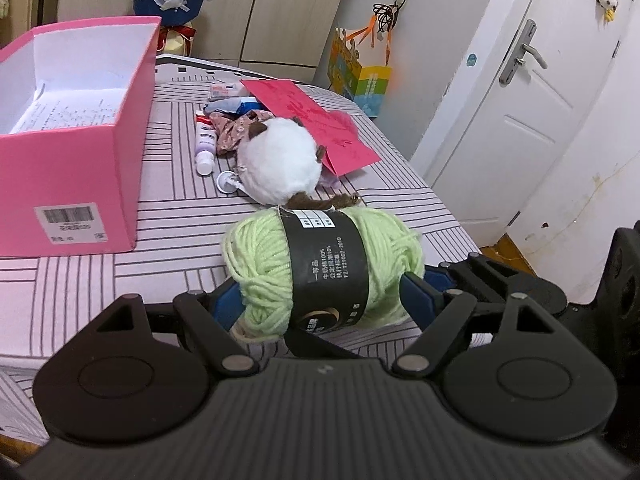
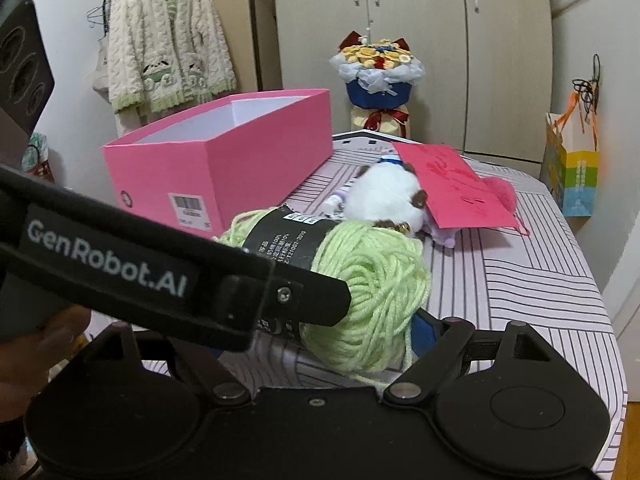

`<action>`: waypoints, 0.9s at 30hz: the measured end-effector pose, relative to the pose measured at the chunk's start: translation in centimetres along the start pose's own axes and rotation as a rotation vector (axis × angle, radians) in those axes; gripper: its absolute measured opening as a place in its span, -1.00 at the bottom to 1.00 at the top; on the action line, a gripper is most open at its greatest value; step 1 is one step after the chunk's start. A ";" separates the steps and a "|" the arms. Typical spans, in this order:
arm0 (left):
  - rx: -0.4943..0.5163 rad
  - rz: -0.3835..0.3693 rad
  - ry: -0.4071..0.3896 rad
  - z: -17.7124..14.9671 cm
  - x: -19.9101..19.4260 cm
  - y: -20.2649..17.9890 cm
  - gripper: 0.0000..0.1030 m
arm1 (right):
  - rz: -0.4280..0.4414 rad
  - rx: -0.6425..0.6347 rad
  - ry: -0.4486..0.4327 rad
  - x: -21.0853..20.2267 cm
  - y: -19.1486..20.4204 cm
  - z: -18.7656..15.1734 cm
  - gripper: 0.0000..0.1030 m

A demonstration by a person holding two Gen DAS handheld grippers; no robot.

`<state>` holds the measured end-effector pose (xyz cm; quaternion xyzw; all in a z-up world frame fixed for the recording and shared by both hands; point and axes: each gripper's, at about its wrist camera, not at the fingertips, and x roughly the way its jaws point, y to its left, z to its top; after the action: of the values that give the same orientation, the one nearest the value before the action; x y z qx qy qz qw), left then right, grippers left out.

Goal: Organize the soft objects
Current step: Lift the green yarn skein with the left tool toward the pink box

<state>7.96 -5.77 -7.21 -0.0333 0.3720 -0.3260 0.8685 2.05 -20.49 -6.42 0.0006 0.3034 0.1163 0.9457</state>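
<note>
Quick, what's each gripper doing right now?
Left gripper: closed on the green yarn ball.
Right gripper: cannot be told; one finger is hidden, the other sits beside the yarn.

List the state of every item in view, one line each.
green yarn skein: label band on, held between both grippers
left gripper: shut on the yarn's ends
right gripper: around the yarn; grip unclear
pink box: lid off, paper inside
white plush toy: lying on the table
red card: flat, partly over the plush
door: closed
</note>
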 end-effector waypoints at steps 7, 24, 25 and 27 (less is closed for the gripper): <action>-0.014 0.014 0.013 -0.6 -1.6 0.5 0.55 | 0.027 -0.009 0.016 -0.5 1.5 0.1 0.71; -0.005 0.058 0.019 -1.5 -4.7 0.7 0.55 | 0.071 -0.040 0.029 -1.8 4.0 1.0 0.71; -0.003 0.066 0.018 -1.5 -5.2 0.8 0.55 | 0.076 -0.047 0.030 -1.9 4.5 1.3 0.70; -0.002 0.086 0.011 -1.5 -6.3 0.8 0.55 | 0.086 -0.061 0.033 -2.1 5.3 1.7 0.70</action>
<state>4.20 -1.13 -4.59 -0.0163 0.3779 -0.2882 0.8797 0.22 -15.71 -3.48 -0.0170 0.3147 0.1659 0.9344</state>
